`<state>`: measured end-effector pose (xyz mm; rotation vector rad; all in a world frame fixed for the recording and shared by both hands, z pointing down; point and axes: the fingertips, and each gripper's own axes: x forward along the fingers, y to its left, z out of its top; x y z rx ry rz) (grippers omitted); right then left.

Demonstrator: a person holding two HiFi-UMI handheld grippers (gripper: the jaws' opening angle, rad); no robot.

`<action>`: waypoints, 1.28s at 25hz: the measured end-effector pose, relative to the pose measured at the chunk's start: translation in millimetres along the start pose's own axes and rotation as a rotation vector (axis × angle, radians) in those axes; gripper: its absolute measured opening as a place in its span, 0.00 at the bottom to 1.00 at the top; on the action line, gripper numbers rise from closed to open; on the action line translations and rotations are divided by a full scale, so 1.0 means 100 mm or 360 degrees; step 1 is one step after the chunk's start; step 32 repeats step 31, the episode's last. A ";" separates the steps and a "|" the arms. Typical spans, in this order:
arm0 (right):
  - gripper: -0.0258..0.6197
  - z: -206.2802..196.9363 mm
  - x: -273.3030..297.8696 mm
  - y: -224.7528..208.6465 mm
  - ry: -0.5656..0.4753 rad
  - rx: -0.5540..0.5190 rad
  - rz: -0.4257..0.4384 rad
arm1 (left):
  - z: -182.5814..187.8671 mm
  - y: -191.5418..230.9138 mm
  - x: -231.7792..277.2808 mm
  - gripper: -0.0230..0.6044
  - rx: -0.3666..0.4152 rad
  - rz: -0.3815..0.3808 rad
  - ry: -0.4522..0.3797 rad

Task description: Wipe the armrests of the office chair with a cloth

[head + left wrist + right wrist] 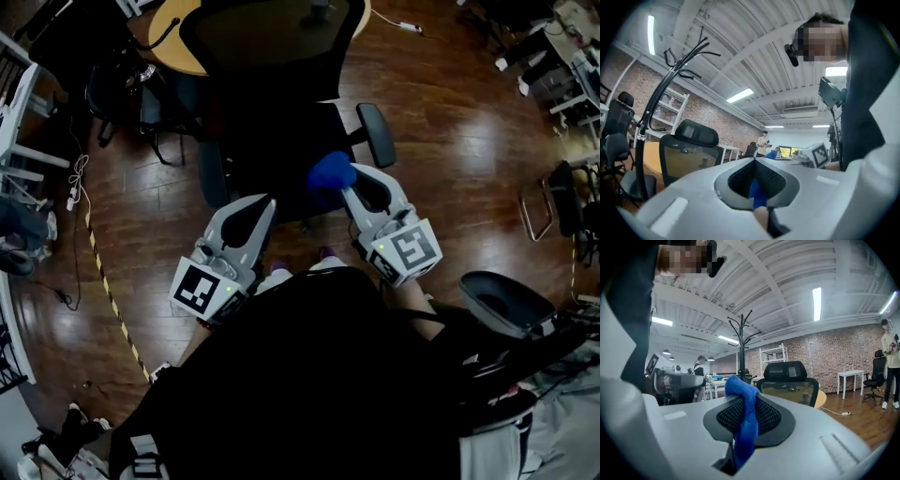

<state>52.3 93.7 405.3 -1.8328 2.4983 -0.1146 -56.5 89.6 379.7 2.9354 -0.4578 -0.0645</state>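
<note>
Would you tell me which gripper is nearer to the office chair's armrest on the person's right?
The right. The right gripper, holding the blue cloth, sits just short of that armrest. The left gripper is across the seat, closer to the other armrest.

An office: brick wall point(843, 355), white table point(848, 374), office chair point(786, 376).

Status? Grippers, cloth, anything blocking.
Right gripper shut on blue fuzzy cloth, over the seat. Left gripper shut, no clear load. Black mesh office chair: cloth touching neither of its padded armrests. Path looks clear.
</note>
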 end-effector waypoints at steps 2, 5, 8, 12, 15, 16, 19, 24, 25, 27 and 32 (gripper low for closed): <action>0.11 0.08 -0.05 -0.15 0.0003 0.0044 -0.0010 | 0.00 -0.13 0.15 0.05 0.0031 -0.0043 0.0055; 0.11 0.06 -0.03 -0.23 0.0020 0.0042 0.0011 | 0.13 -0.13 0.23 0.05 0.0034 -0.0017 -0.0001; 0.11 0.14 0.00 -0.20 -0.0015 -0.0013 0.0066 | 0.31 -0.11 0.25 0.05 0.0118 0.0029 -0.0094; 0.11 0.15 -0.10 -0.24 -0.0086 -0.0026 0.0040 | 0.16 -0.01 0.26 0.05 0.0092 0.0044 -0.0058; 0.11 0.10 0.07 -0.21 -0.0135 -0.0046 0.0100 | 0.08 0.27 0.12 0.05 0.0082 0.0139 -0.0036; 0.11 0.08 0.14 -0.12 -0.0163 -0.0024 0.0128 | -0.03 0.35 0.01 0.05 0.0093 0.0170 0.0022; 0.11 0.04 0.16 0.02 -0.0171 -0.0070 0.0210 | -0.47 0.30 -0.01 0.05 0.0158 0.0129 0.0186; 0.11 0.15 0.01 -0.23 -0.0102 -0.0212 0.0215 | -0.41 0.04 0.46 0.05 0.0245 0.0007 0.0139; 0.11 0.15 0.02 -0.24 -0.0104 -0.0189 0.0212 | -0.34 0.03 0.48 0.05 0.0244 -0.0007 0.0125; 0.11 0.15 0.04 -0.20 -0.0124 -0.0123 0.0225 | -0.29 0.05 0.51 0.05 0.0212 -0.0012 0.0118; 0.11 0.04 -0.05 -0.06 -0.0091 -0.0060 0.0285 | -0.35 0.04 0.55 0.05 0.0071 -0.0017 0.0129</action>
